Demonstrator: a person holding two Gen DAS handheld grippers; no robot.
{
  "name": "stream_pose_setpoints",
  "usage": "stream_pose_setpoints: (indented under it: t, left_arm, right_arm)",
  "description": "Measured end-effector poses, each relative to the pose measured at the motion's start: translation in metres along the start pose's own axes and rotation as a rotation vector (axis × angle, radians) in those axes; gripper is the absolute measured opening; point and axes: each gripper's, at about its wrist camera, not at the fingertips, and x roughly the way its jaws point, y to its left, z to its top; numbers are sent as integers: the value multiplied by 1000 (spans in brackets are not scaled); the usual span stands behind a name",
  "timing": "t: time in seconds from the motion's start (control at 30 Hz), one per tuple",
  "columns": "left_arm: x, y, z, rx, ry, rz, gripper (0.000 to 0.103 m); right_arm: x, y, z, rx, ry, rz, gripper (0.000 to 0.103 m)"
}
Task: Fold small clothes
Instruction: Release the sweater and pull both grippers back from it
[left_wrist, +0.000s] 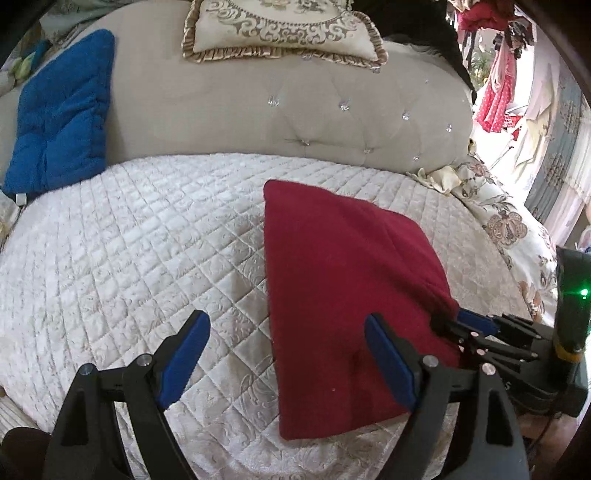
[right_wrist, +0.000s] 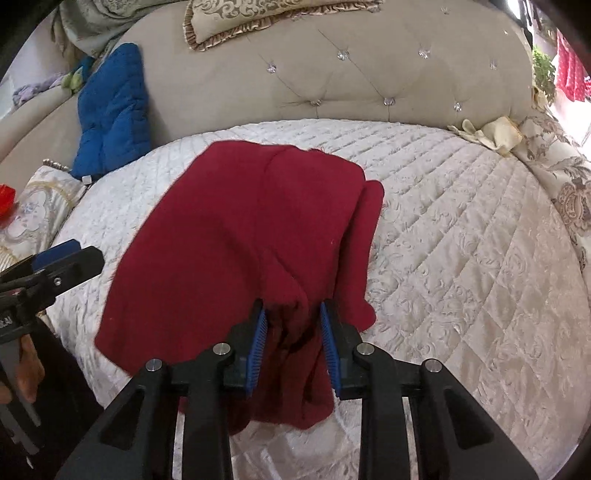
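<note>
Bed (left_wrist: 147, 258): covered by a white quilted spread, occupying most of both views. A beige tufted headboard (left_wrist: 258, 110) runs along the far side.

Blue cushion (left_wrist: 62, 114): propped against the headboard at far left. A cream and gold frilled pillow (left_wrist: 280, 29) sits on top of the headboard, far centre.

Red garment (right_wrist: 236, 236): lying on the spread, right of centre in the left wrist view, partly folded with one layer lapped over another. Its far end lies flat; its near right edge is bunched and lifted off the spread.

Right tool (right_wrist: 293, 332): fingers drawn in on the bunched near edge of the red garment, cloth gathered between the blue pads (right_wrist: 328, 339). A narrow gap remains between the pads, filled by fabric. The grip appears firm, though folds hide the actual contact.

Left tool (left_wrist: 284, 354): jaws spread wide, holding nothing. It hovers above the near left edge of the garment; the right finger overlaps the red cloth in view, the left finger is over bare spread.
</note>
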Motion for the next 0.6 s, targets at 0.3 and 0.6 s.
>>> stream_pose_setpoints:
  t: [0.3,0.6]
  left_arm:
    - [-18,-6,3,6,-32,4,89]
    - [-29,-9,3,20,-64,37,89]
  right_arm:
    - [-50,21,8,0,-122,-27,20]
    - [-70,29,18,-12,-195,-74,34]
